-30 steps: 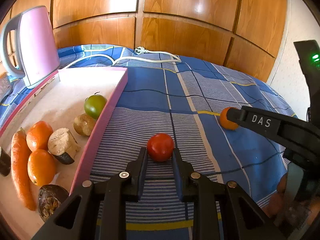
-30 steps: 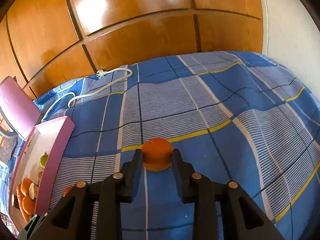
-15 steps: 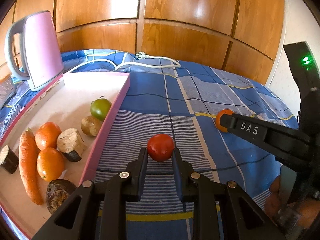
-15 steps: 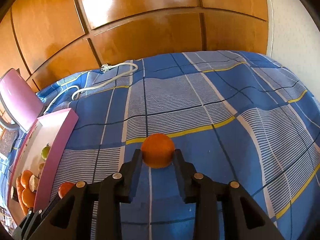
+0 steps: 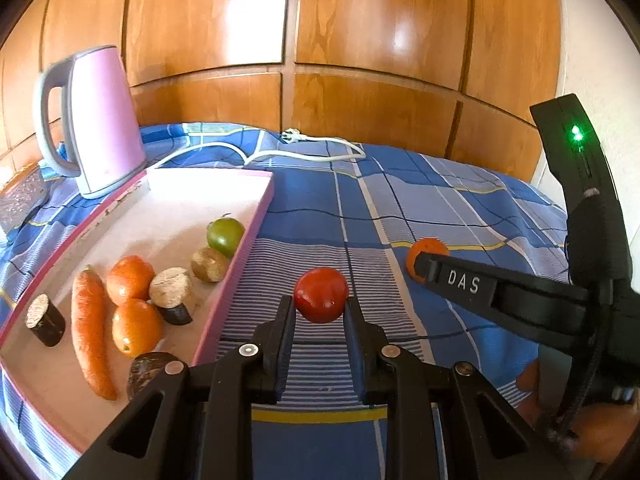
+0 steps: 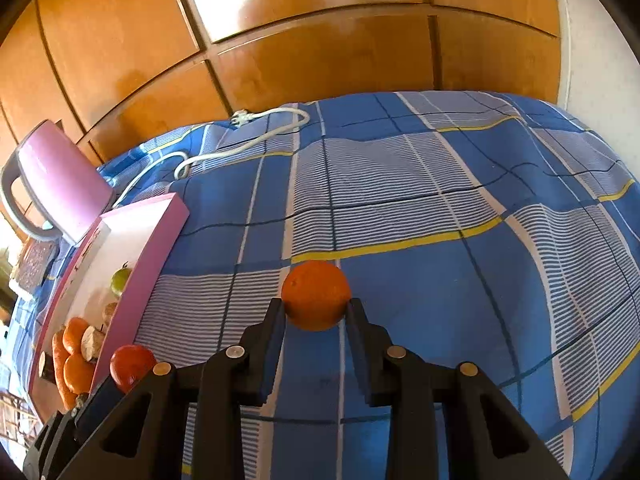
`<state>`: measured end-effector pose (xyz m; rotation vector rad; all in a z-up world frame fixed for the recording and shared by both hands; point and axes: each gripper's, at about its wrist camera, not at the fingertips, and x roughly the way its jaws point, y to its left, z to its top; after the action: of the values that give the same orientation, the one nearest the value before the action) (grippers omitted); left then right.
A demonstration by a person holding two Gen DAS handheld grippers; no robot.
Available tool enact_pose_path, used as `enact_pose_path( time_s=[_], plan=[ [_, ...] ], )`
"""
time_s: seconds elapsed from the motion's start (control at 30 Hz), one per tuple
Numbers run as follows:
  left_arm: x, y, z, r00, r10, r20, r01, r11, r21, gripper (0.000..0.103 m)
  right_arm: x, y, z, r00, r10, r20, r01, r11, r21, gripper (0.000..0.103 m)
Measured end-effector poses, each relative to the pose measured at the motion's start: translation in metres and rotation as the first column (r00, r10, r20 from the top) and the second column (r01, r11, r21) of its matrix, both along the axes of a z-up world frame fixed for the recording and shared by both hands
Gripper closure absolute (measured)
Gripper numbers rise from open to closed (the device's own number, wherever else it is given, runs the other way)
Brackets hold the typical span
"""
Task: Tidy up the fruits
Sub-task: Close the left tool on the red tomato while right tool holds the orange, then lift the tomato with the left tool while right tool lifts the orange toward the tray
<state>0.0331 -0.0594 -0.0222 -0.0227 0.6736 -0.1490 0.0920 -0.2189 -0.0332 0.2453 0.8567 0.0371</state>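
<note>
The left gripper [image 5: 320,312] squeezes the soft, round red tomato [image 5: 321,294] at frame centre, while the right gripper [image 6: 316,314] pinches the firm, round orange [image 6: 316,295] by its sides.

A glossy red tomato [image 5: 321,295] sits low centre in the left wrist view, pinched between two black fingers above the striped blue cloth. An orange [image 6: 315,295], dimpled and round, is held likewise low centre in the right wrist view. Both seem lifted clear of the cloth, though contact is hard to judge.
</note>
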Motion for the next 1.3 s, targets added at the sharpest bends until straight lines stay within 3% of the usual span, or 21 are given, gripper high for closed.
enact_pose_path(
  time_s=[0.33,0.4,0.5,0.57,0.73,0.77,0.87,0.97,1.13,1.2,1.3],
  plan=[
    [-0.013,0.023,0.015,0.996,0.079,0.052,-0.077,0.996,-0.041,0.079,-0.008,0.024,0.009,0.993,0.106,0.059,-0.104,0.994,-0.031,0.076],
    [-0.015,0.029,0.016,0.994,0.098,0.054,-0.095,0.994,-0.053,0.079,-0.011,0.029,0.011,0.989,0.129,0.075,-0.126,0.991,-0.038,0.088],
    [-0.016,0.035,0.018,0.992,0.117,0.054,-0.114,0.992,-0.059,0.079,-0.013,0.037,0.012,0.983,0.164,0.084,-0.159,0.985,-0.060,0.090],
    [-0.015,0.036,0.016,0.991,0.124,0.047,-0.121,0.991,-0.058,0.079,-0.012,0.041,0.010,0.983,0.168,0.071,-0.162,0.983,-0.086,0.090],
    [-0.014,0.037,0.015,0.991,0.125,0.038,-0.123,0.991,-0.061,0.079,-0.008,0.031,0.005,0.991,0.128,0.041,-0.126,0.991,-0.046,0.090],
    [-0.014,0.036,0.014,0.992,0.124,0.037,-0.122,0.991,-0.062,0.079,-0.005,0.027,0.003,0.993,0.116,0.026,-0.115,0.993,-0.021,0.089],
    [-0.014,0.036,0.014,0.992,0.123,0.036,-0.121,0.990,-0.067,0.079,0.001,0.016,-0.003,0.996,0.083,-0.014,-0.082,0.995,0.063,0.071],
    [-0.012,0.038,0.013,0.991,0.129,0.030,-0.127,0.989,-0.075,0.078,0.003,0.015,-0.004,0.997,0.081,-0.021,-0.078,0.992,0.104,0.066],
    [-0.012,0.042,0.014,0.989,0.141,0.035,-0.137,0.986,-0.093,0.078,-0.002,0.017,0.008,0.995,0.086,0.057,-0.092,0.989,0.113,0.060],
    [-0.012,0.042,0.015,0.989,0.145,0.038,-0.140,0.985,-0.101,0.078,-0.003,0.016,0.012,0.993,0.084,0.088,-0.094,0.988,0.119,0.049],
    [-0.012,0.043,0.016,0.988,0.149,0.043,-0.144,0.984,-0.102,0.078,0.005,0.022,0.014,0.990,0.103,0.101,-0.115,0.986,0.121,0.048]
  ],
)
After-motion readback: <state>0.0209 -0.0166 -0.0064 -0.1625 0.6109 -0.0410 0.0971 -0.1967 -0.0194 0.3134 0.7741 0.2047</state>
